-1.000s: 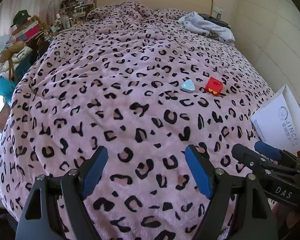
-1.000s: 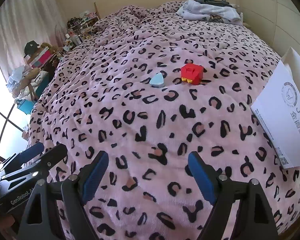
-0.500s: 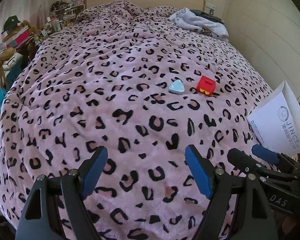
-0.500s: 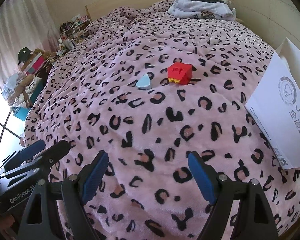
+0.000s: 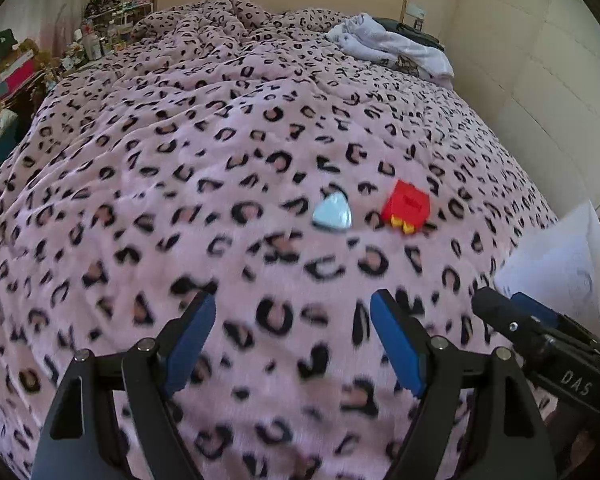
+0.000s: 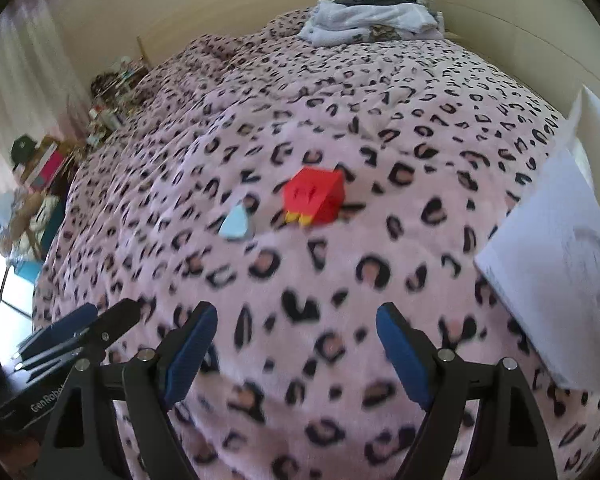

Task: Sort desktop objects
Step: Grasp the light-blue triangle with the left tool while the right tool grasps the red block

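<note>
A red block with yellow feet (image 5: 406,207) and a pale blue rounded-triangle object (image 5: 332,213) lie side by side on the pink leopard-print bedspread (image 5: 180,168). They also show in the right wrist view: the red block (image 6: 314,196) and the blue object (image 6: 235,223). My left gripper (image 5: 292,336) is open and empty, hovering short of the blue object. My right gripper (image 6: 296,340) is open and empty, short of the red block. Each gripper shows in the other's view, the right one (image 5: 516,316) and the left one (image 6: 80,326).
A white paper bag with a round logo (image 6: 556,256) lies at the right edge of the bed, also seen in the left wrist view (image 5: 560,264). Folded clothes (image 5: 392,46) lie at the far right corner. Cluttered shelves (image 5: 24,68) stand left of the bed.
Both grippers have moved forward over the bed toward the two objects, which now look larger and closer. Both stay open. The objects have not moved.
</note>
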Tool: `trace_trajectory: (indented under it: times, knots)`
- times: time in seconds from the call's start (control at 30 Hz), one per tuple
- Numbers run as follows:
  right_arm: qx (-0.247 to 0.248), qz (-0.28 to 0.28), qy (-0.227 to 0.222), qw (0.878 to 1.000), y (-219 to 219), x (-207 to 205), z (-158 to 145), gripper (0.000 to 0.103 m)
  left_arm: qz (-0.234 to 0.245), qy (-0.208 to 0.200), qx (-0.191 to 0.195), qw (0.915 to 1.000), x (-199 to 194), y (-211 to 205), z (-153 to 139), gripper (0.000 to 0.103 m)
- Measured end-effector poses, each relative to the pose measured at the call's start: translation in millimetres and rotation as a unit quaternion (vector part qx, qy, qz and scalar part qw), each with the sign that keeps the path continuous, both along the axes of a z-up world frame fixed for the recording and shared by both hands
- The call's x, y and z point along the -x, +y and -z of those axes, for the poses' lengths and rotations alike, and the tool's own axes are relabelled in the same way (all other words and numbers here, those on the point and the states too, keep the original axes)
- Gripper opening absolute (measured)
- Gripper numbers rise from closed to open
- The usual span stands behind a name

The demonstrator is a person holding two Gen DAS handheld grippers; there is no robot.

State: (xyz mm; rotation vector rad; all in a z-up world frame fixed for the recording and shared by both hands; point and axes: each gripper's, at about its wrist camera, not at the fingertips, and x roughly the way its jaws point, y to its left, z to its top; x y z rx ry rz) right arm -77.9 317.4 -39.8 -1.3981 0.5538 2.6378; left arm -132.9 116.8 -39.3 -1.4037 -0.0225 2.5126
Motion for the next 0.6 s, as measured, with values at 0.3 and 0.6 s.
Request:
trace_trajectory:
  times: [0.3, 0.6]
  knots:
    - [0.065, 0.049, -0.019, 0.996, 44.8, 63.8, 21.4, 0.084, 0.047, -0.015, 0.011, 0.9987, 68.1, 41.2, 34.8, 0.081]
    - [0.089, 0.068, -0.035, 0.993, 57.1, 112.5, 47.7, 0.088, 0.063, -0.026, 0.011, 0.9976, 101.6, 70.4, 72.8, 0.081]
